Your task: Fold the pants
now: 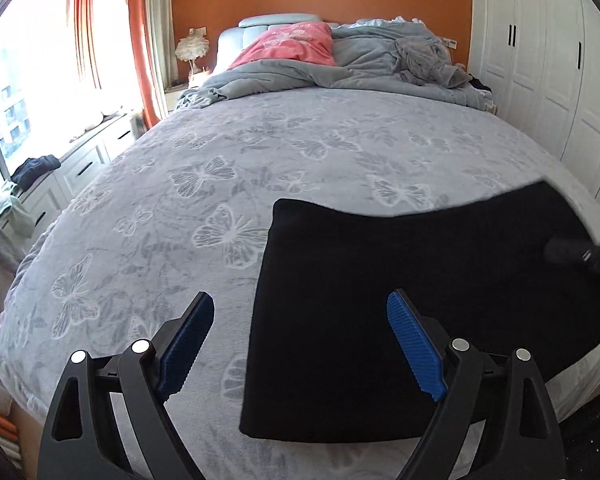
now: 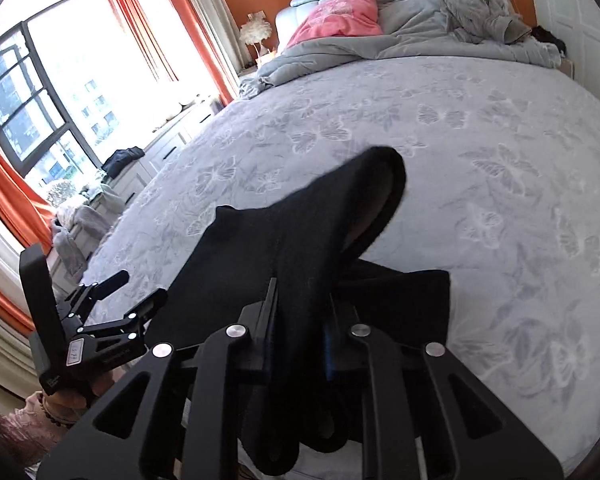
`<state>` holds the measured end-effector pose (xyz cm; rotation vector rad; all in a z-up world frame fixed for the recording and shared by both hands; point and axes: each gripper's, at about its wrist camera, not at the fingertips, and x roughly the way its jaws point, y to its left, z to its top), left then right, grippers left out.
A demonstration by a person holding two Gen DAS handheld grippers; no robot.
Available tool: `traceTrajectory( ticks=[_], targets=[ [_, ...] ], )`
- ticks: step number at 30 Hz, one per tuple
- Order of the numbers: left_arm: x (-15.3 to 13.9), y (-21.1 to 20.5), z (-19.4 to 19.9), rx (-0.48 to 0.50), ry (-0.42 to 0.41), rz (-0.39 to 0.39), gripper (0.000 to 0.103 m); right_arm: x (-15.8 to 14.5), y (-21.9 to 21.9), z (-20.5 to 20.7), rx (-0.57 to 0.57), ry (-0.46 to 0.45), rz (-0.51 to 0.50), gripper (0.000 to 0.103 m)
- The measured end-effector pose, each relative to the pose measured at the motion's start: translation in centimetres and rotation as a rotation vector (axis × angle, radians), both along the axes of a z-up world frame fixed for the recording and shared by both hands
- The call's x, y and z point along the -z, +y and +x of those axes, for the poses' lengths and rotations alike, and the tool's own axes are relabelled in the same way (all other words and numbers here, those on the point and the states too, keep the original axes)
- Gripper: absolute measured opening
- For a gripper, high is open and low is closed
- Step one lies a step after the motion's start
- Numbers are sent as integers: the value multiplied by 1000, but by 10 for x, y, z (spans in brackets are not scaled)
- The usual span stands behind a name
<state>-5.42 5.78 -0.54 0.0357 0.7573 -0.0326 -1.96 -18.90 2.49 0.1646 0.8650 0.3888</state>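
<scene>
Right hand-held gripper (image 2: 300, 320) clamped on lifted black fabric pants (image 2: 300, 248); fold in progress.

Left hand-held gripper (image 1: 300, 344) stands released, blue ribbed pads (image 1: 414, 348) spread over the near-left corner of the pants (image 1: 400, 300), gripping nothing. Pants lie mostly flat near the foot edge of the grey butterfly-patterned bed cover (image 1: 204, 184), right end raised off it. Judged step: carrying that end across the flat part. Next move calls for laying it down with edges matched, then releasing.
</scene>
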Motion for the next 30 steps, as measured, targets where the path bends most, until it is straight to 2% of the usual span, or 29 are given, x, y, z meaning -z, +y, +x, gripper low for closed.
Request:
traceTrajectory(
  ticks=[2,4,5,6,8,11,13,16,18,21,23,24,25,26,27,29,30],
  targets=[
    [5,1,4,-3,11,13,86,29,-8,12,28,83,-71,20],
    [9,0,4,-2,22,12,86,79,-16,25,68,214,-148,26],
    [11,0,5,-2,31,16,86,95,-21,25,81,235,-138,27],
    [13,-1,6,-4,40,18,86,98,-27,22,93,222,-86,28],
    [15,-2,7,-2,56,9,86,80,-34,17,108,197,-31,27],
    [16,-5,8,-4,56,15,86,50,-36,3,137,88,-51,29],
    [17,-8,10,1,60,19,86,38,-39,-10,161,36,-23,29],
    [19,-13,12,2,73,24,86,27,-27,-20,91,8,64,25],
    [20,-17,12,8,76,23,86,28,-9,-13,36,12,32,25],
    [23,-26,12,24,85,29,86,45,-3,22,53,52,-28,25],
    [26,-32,12,42,101,30,86,72,-12,55,108,105,-103,21],
    [27,-35,12,50,105,31,86,93,-18,71,119,173,-134,20],
    [28,-37,11,56,104,37,86,104,-26,76,126,190,-99,20],
    [29,-40,10,61,101,47,86,98,-31,74,145,188,-50,20],
    [29,-41,10,66,100,54,86,88,-32,68,152,181,-44,20],
    [31,-43,10,72,105,63,86,64,-29,42,140,104,-30,27],
    [32,-42,10,68,110,62,86,60,-29,27,127,93,-6,27]
  ],
)
